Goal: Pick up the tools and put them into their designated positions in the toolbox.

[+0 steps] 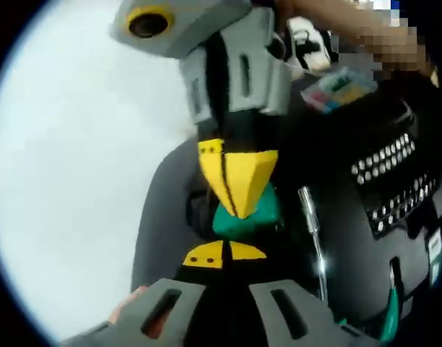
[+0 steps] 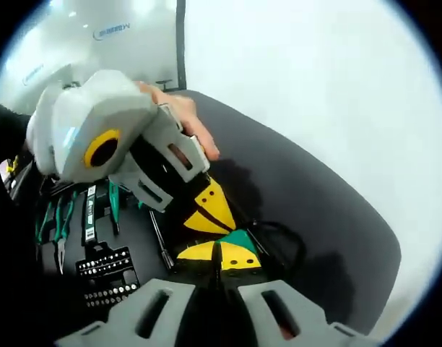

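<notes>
A small green tool piece (image 1: 250,215) sits pinched between two pairs of yellow jaw tips over the open black toolbox (image 1: 351,238). My left gripper (image 1: 222,254) rises from the bottom of the left gripper view, its jaws together at the green piece. My right gripper (image 1: 235,202) reaches down from above onto the same piece. In the right gripper view the green piece (image 2: 240,240) lies just above my right gripper (image 2: 219,254). There my left gripper (image 2: 209,215) slants in from the upper left, held by a hand (image 2: 183,116).
Rows of screwdriver bits (image 1: 386,157) (image 2: 105,271), a chrome rod (image 1: 313,235) and green-handled pliers (image 1: 391,312) (image 2: 56,220) lie in the toolbox. Its dark lid (image 2: 315,217) lies flat on a white table (image 1: 84,181). A small box of coloured parts (image 1: 336,90) stands behind.
</notes>
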`<state>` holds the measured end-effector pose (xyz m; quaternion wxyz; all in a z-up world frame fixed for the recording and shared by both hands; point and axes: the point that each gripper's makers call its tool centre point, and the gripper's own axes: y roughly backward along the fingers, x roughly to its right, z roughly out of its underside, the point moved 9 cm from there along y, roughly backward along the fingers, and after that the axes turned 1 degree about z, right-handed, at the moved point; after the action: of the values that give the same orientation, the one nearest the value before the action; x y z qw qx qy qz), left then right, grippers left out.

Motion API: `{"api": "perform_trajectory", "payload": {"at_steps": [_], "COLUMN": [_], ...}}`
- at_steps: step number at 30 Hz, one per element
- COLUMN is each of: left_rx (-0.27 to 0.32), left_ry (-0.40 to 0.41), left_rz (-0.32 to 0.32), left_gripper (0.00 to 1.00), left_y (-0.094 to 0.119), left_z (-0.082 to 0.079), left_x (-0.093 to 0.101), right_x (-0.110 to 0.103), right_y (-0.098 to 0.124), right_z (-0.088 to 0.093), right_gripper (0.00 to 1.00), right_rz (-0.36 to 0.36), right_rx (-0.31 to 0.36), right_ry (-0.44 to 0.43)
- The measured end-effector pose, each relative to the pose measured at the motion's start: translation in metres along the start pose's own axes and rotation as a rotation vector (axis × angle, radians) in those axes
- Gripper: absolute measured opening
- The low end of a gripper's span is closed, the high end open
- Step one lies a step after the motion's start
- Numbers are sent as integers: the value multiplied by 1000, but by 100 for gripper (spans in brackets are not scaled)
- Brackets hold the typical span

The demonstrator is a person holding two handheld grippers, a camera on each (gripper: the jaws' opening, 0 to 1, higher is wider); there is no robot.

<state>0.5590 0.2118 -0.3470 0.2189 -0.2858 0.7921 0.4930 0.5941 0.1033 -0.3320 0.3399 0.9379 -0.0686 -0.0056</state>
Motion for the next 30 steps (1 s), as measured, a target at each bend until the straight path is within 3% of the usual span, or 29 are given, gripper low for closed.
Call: {"api": "perform_trajectory", "payload": {"at_steps": [4, 6, 10, 12, 13, 14, 15, 16, 17, 18, 19, 20, 21, 25, 28, 30], "left_rx": [-59, -40, 70, 159, 182, 175, 232, 275, 221, 125, 111, 98, 111, 116, 121, 126], "left_ry": [-36, -26, 180, 303, 370, 500, 527, 446, 365, 278, 279, 253, 255, 266, 270, 261], "left_rz": [-7, -11, -48, -68, -33, -18, -8, 15, 3, -35, -19, -3, -7, 3, 5, 4], "left_gripper": [0, 0, 0, 0, 0, 0, 0, 0, 0, 0, 0, 0, 0, 0, 0, 0], "left_y": [2, 4, 6, 7, 9, 18, 23, 21, 19, 15, 14, 11, 9, 6, 3, 4], "left_z": [-7, -5, 13, 20, 22, 19, 14, 5, 3, 4, 4, 3, 2, 5, 7, 8], "left_x": [3, 4, 1, 2, 4, 3, 3, 0, 1, -3, -1, 0, 1, 0, 0, -1], "right_x": [-2, -3, -2, -1, -1, -1, -2, -1, -1, 3, 6, 15, 19, 21, 16, 7], "right_y": [2, 2, 3, 4, 5, 5, 5, 5, 5, 13, 16, 26, 32, 37, 30, 20], "right_z": [-1, -1, 0, 0, 0, 0, 0, 0, -1, 2, 3, 4, 8, 27, 21, 18], "right_gripper": [0, 0, 0, 0, 0, 0, 0, 0, 0, 0, 0, 1, 4, 11, 20, 28], "right_rz": [9, 9, 4, 0, -2, -4, -13, -35, -57, -36, -11, 66, 87, 25, 33, -37], "right_rx": [-12, -13, -3, 4, 6, 8, 12, 22, 26, -20, -42, -24, 10, -19, -51, -56], "right_ry": [15, 12, 4, 6, 16, 17, 21, 52, 82, 86, 69, -50, -156, -125, -90, -87]}}
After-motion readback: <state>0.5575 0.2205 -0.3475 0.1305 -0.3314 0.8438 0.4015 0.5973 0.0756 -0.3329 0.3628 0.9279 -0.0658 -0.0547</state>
